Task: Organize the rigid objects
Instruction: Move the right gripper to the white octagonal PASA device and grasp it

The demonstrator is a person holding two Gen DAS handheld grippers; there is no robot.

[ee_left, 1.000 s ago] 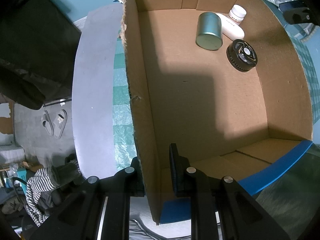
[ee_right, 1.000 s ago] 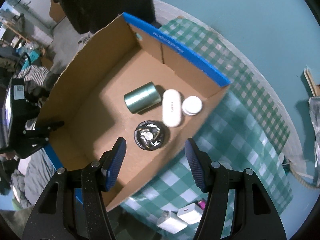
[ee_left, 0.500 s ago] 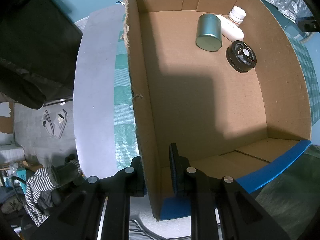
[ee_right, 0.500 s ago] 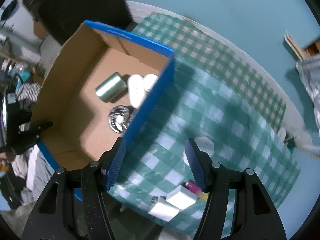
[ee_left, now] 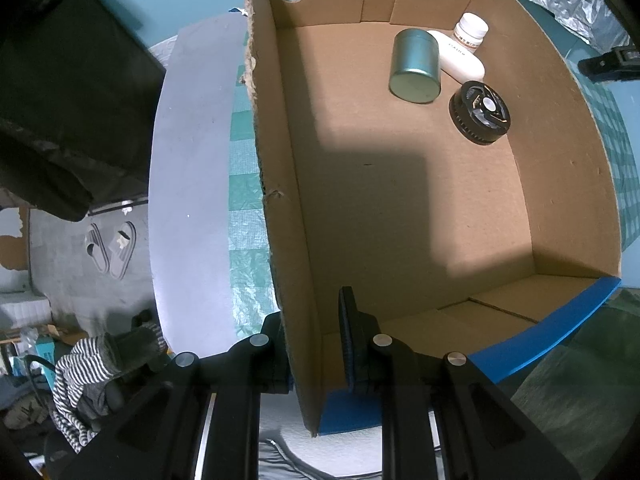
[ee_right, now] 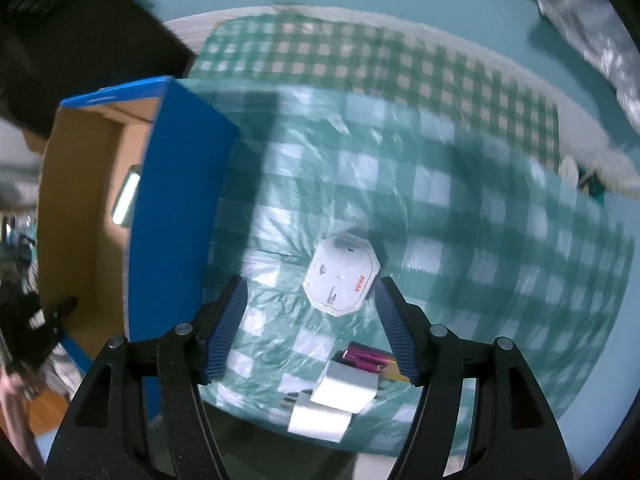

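My left gripper [ee_left: 316, 344] is shut on the near left wall of the cardboard box [ee_left: 280, 216], one finger inside and one outside. Inside the box lie a green metal can [ee_left: 416, 66], a white oblong case [ee_left: 460, 60], a white-capped bottle [ee_left: 472, 32] and a black round fan [ee_left: 480, 112]. My right gripper [ee_right: 312, 328] is open and empty above the green checked cloth [ee_right: 440, 184]. A white octagonal device [ee_right: 342, 276] lies just beyond the gap between its fingertips. The box shows at the left of the right wrist view [ee_right: 180, 184].
Two white adapter blocks [ee_right: 332, 404] and a purple-and-yellow item [ee_right: 372, 360] lie on the cloth near the table's front edge. The table's grey rim [ee_left: 188, 200] runs left of the box, with floor and slippers [ee_left: 112, 244] below.
My right gripper has swung right, away from over the box to above the cloth and the white octagonal device. My left gripper still holds the box wall.
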